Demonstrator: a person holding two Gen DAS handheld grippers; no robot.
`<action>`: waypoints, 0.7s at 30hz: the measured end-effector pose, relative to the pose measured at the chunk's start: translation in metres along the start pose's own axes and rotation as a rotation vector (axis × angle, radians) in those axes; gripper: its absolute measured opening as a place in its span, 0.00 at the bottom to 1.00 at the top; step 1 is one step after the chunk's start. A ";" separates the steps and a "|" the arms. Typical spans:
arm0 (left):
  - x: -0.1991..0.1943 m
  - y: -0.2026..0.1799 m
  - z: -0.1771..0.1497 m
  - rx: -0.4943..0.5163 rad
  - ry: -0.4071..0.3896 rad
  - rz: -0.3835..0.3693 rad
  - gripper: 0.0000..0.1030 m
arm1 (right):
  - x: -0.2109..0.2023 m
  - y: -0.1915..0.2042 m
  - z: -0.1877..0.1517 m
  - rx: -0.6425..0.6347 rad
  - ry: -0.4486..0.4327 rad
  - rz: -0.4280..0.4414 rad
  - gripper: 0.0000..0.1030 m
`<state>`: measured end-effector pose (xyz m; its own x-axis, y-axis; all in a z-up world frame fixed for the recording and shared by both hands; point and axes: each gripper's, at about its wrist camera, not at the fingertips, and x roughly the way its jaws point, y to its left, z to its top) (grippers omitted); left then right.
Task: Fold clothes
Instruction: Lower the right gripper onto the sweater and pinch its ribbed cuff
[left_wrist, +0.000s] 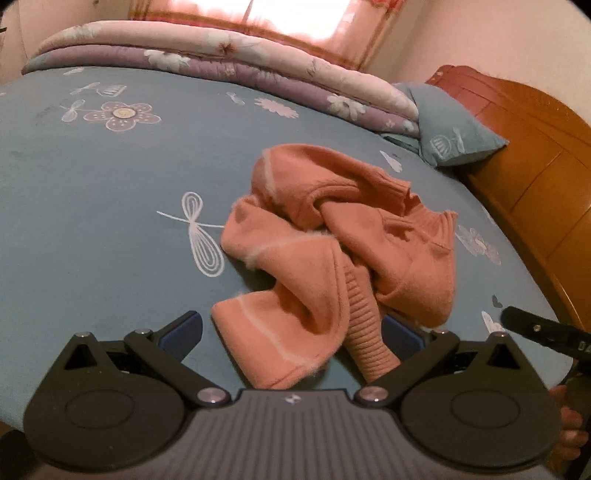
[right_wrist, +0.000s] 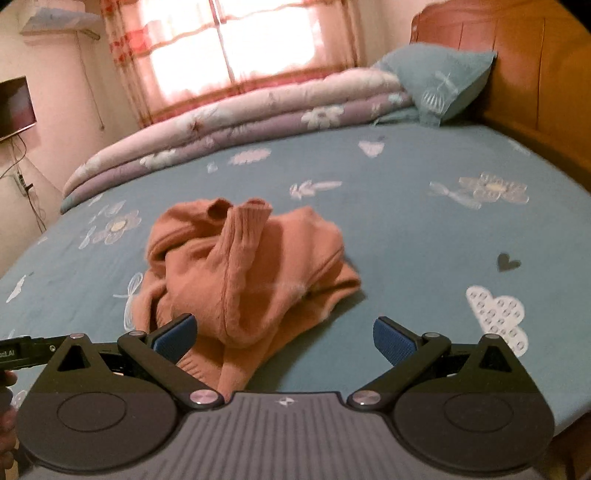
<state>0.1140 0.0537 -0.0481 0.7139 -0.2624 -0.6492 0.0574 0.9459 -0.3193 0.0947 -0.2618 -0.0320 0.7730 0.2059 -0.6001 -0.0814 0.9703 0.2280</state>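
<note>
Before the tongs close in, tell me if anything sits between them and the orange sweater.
Nothing visible does. The crumpled orange sweater lies alone on the blue bedsheet. The left tongs, open, already straddle its near edge; the right tongs, open, are right at its near edge. The folded quilt and pillow lie far behind.

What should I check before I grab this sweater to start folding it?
1. Left hand-held gripper open: ok.
2. Right hand-held gripper open: ok.
3. Sweater within reach: ok, its near edge lies between both pairs of fingers.
4. Sweater spread flat: not ok, it lies crumpled in a heap.
5. Sleeves and hem located: cannot tell; only a ribbed cuff shows clearly.
6. Room on the sheet to spread it: ok; quilt and pillow sit far off.
</note>
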 end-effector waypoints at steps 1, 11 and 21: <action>0.001 -0.002 0.000 0.015 -0.007 0.013 0.99 | 0.003 0.000 0.000 -0.002 0.009 0.001 1.00; -0.003 -0.009 0.006 0.127 -0.088 0.072 0.99 | 0.009 0.014 0.000 -0.063 0.005 0.046 1.00; -0.006 0.007 0.021 0.157 -0.164 0.105 0.99 | 0.010 0.031 0.004 -0.122 0.001 0.079 0.99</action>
<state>0.1247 0.0653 -0.0323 0.8245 -0.1390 -0.5486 0.0758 0.9878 -0.1364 0.1025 -0.2304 -0.0284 0.7603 0.2821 -0.5851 -0.2178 0.9593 0.1795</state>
